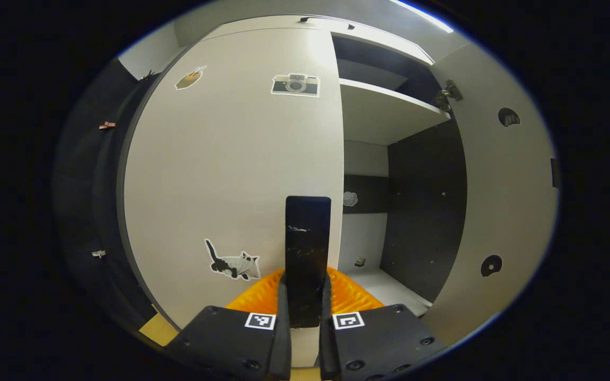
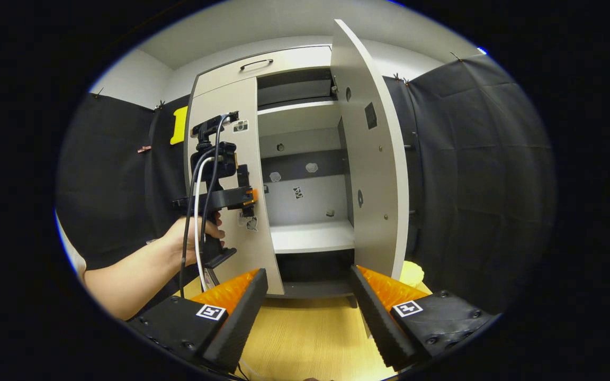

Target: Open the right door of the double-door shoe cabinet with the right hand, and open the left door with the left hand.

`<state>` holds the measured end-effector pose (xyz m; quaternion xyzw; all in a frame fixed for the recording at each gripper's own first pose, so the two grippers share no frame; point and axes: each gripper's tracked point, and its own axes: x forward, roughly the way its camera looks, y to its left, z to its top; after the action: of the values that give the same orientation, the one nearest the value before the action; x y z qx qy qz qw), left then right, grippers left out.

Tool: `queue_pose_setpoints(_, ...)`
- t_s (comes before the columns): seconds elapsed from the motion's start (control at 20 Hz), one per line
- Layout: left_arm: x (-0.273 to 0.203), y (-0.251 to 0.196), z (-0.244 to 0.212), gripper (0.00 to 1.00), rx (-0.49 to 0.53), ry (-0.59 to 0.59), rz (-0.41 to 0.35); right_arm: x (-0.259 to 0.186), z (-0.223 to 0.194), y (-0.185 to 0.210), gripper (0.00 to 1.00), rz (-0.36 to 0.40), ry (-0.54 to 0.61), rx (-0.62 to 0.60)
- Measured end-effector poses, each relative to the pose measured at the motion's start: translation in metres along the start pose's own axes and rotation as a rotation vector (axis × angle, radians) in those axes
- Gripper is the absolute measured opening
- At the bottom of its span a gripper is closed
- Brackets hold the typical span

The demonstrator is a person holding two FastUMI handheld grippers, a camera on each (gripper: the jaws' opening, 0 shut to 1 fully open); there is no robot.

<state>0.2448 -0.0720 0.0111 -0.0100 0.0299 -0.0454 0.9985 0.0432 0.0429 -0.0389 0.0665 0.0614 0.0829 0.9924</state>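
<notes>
The white left door [image 1: 231, 159] carries cat and camera stickers and looks a little ajar. Its black upright handle [image 1: 307, 238] stands between the fingers of my left gripper [image 1: 305, 280], which is shut on it. The right door [image 1: 501, 211] is swung wide open. In the right gripper view a hand [image 2: 194, 233] holds the left gripper [image 2: 247, 196] against the left door [image 2: 225, 98]. The open right door [image 2: 374, 174] stands edge-on, and my right gripper [image 2: 307, 272] hangs open in front of the cabinet, holding nothing.
Inside the cabinet are white shelves [image 1: 384, 111] [image 2: 310, 235] and a dark back wall. A drawer with a handle [image 2: 256, 63] sits on top. Wooden floor [image 2: 305, 328] lies below. A black curtain [image 2: 469, 185] hangs beside the open door, with a pale yellow object [image 2: 411, 272] at its foot.
</notes>
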Motion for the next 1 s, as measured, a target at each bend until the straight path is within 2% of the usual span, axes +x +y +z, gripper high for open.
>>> queue_pose_setpoints(0.05,-0.001,-0.001,-0.001,0.22,-0.001,0.004,-0.022,0.003,-0.001,-0.001,0.98,0.002,0.010,0.006)
queue_pose_setpoints(0.1,-0.002,-0.002,0.000,0.14,-0.014,0.004,-0.030,0.004,-0.002,-0.002,0.99,0.003,0.014,0.006)
queue_pose_setpoints(0.2,-0.002,0.000,-0.001,0.11,-0.018,0.001,-0.022,0.006,0.000,-0.002,0.99,0.010,0.005,-0.002)
queue_pose_setpoints(0.45,-0.013,0.002,-0.002,0.11,-0.057,0.003,-0.003,0.009,0.000,0.009,0.98,0.055,0.003,-0.008)
queue_pose_setpoints(0.65,-0.050,0.006,-0.002,0.11,-0.073,0.005,-0.023,0.009,-0.005,0.018,0.99,0.074,0.020,-0.009)
queue_pose_setpoints(0.8,-0.080,0.016,-0.003,0.11,-0.078,0.016,-0.022,0.012,-0.009,0.022,0.99,0.069,0.034,-0.011)
queue_pose_setpoints(1.0,-0.097,0.026,-0.001,0.11,-0.087,0.030,-0.030,0.018,-0.014,0.029,0.99,0.050,0.058,-0.003)
